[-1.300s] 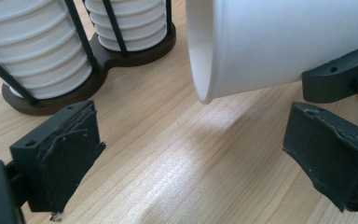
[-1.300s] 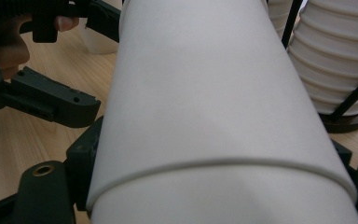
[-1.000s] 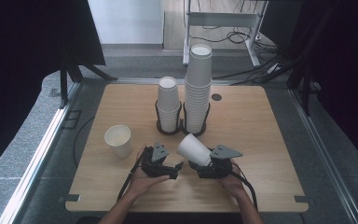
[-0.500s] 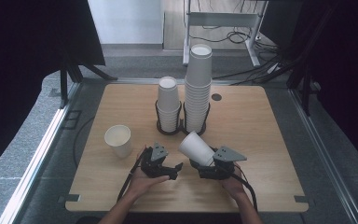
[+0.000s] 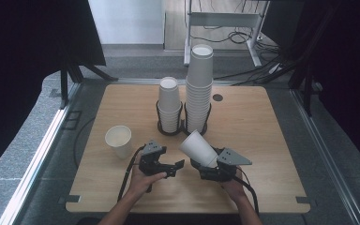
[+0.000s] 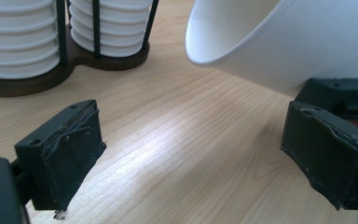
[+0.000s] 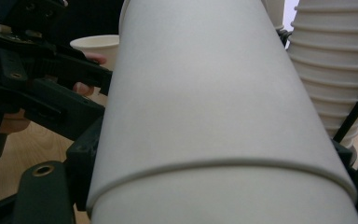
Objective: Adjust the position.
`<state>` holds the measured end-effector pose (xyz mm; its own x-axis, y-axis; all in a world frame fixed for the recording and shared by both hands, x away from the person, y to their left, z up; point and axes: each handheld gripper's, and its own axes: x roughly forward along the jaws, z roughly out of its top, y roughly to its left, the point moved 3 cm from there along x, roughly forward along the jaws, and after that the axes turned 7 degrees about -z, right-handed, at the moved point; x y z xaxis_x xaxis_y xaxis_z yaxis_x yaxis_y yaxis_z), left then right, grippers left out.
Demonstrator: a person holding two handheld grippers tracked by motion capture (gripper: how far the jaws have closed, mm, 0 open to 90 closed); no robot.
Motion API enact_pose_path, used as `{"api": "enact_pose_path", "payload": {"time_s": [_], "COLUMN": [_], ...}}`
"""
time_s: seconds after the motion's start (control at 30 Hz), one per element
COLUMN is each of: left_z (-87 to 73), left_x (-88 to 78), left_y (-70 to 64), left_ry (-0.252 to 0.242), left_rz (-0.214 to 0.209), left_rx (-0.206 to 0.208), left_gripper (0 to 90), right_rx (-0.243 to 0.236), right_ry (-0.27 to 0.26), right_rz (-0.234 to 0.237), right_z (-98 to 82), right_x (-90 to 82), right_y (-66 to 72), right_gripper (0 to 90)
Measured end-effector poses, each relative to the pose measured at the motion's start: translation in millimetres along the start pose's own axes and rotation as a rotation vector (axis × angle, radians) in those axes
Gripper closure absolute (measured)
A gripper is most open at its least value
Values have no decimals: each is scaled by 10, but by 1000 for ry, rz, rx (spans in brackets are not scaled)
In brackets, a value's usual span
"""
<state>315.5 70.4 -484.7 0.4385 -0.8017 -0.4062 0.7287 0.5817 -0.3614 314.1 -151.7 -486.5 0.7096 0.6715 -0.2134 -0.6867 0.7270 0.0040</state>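
Note:
My right gripper (image 5: 206,162) is shut on a white paper cup (image 5: 198,147) that lies tilted, its mouth up and to the left, above the table's front middle. In the right gripper view the cup (image 7: 214,116) spans the space between both jaws. My left gripper (image 5: 176,168) sits just left of it, pointing right, open. In the left gripper view its fingers (image 6: 60,158) stand wide apart over bare wood, and the cup's rim (image 6: 284,42) hangs beyond them at the upper right, not touching.
Two stacks of white cups, a short one (image 5: 169,103) and a tall one (image 5: 199,86), stand in a dark wire holder (image 5: 183,126) behind the grippers. A single upright cup (image 5: 118,139) stands at the left. The wooden table (image 5: 272,140) ends just behind the hands.

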Motion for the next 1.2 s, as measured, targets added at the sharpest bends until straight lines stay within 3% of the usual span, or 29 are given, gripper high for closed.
{"api": "enact_pose_path", "payload": {"time_s": [0.17,0.43,0.8,1.03,1.2], "left_z": [29,97,176,284,321], "left_x": [-19,-54,40,150,208], "left_y": [-21,14,2,-36,-13], "left_ry": [-26,-75,-98,-93,-103], "left_rz": [-33,-199,-348,-385,-404], "left_rx": [-9,-155,-257,-269,-312], "left_gripper": [54,47,37,0,0], "right_rx": [-5,-13,-52,-88,-94], "right_ry": [-25,-54,-81,-84,-83], "right_rz": [4,-16,-26,-32,-36], "right_z": [0,-19,-1,-8,-19], "right_x": [-8,-21,8,58,80], "right_y": [28,39,164,265,276], "right_gripper": [213,214,215,218,219]}}
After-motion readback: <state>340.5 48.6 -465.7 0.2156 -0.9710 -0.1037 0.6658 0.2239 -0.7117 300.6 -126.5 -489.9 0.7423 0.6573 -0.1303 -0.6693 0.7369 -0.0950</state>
